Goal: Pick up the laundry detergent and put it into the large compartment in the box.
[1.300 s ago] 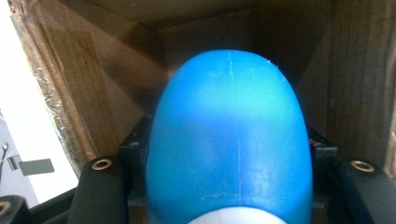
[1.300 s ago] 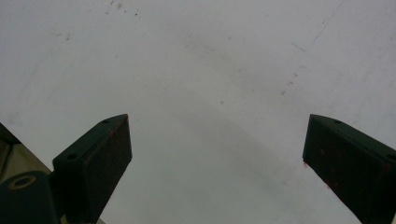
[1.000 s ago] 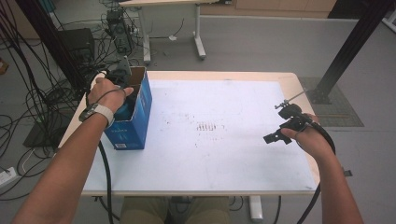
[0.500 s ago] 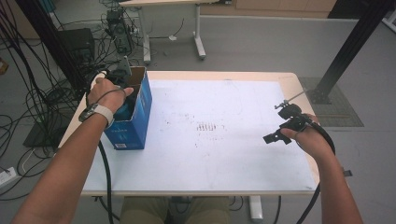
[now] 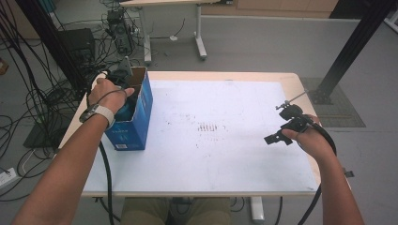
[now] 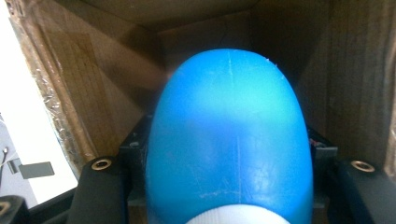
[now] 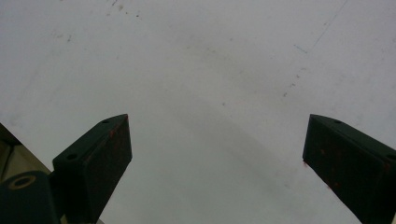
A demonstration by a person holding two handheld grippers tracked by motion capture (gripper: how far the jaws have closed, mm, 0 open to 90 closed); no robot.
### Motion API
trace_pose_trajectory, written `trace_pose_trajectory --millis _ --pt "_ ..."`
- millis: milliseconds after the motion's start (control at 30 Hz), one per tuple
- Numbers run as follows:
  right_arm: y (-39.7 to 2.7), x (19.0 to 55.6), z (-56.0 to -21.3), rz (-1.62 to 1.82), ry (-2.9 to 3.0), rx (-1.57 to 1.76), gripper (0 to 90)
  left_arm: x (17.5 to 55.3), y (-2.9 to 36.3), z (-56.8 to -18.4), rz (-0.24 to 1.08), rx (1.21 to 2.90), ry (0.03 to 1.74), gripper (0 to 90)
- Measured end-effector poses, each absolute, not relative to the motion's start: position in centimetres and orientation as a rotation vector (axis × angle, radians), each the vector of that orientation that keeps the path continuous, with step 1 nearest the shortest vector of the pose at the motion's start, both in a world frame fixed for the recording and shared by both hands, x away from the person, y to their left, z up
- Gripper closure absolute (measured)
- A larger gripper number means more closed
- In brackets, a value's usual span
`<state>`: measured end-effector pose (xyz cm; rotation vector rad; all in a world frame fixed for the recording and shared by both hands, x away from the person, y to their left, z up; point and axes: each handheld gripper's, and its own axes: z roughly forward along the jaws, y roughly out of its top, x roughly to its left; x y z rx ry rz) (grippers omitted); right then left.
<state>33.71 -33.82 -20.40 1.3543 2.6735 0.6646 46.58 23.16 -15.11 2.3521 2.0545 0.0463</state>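
Observation:
A blue bottle (image 6: 229, 126) with a white cap (image 6: 233, 215) fills the space between the jaws of my left gripper (image 6: 229, 186), which is shut on it. Bottle and gripper are down inside an open blue cardboard box (image 5: 136, 124) at the table's left edge, with brown inner walls (image 6: 359, 79) all around. In the high view the left hand (image 5: 107, 91) reaches into the box top and hides the gripper's tips. My right gripper (image 5: 274, 138) hovers low over the white table top (image 5: 225, 159) at the right, open, with nothing between its jaws (image 7: 217, 154).
Faint dark marks (image 5: 209, 127) dot the middle of the white sheet. Tangled black cables (image 5: 28, 122) lie on the floor to the left. Another table's legs (image 5: 199, 33) stand behind, and a black post (image 5: 352, 47) rises at the back right.

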Motion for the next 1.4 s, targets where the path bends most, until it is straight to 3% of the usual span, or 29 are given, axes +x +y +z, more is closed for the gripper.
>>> trace_pose_trajectory --millis 1400 --pt "-33.62 33.69 -20.56 0.664 2.678 1.353 8.1 46.6 24.05 -14.78 0.0 2.333 2.034 28.4"
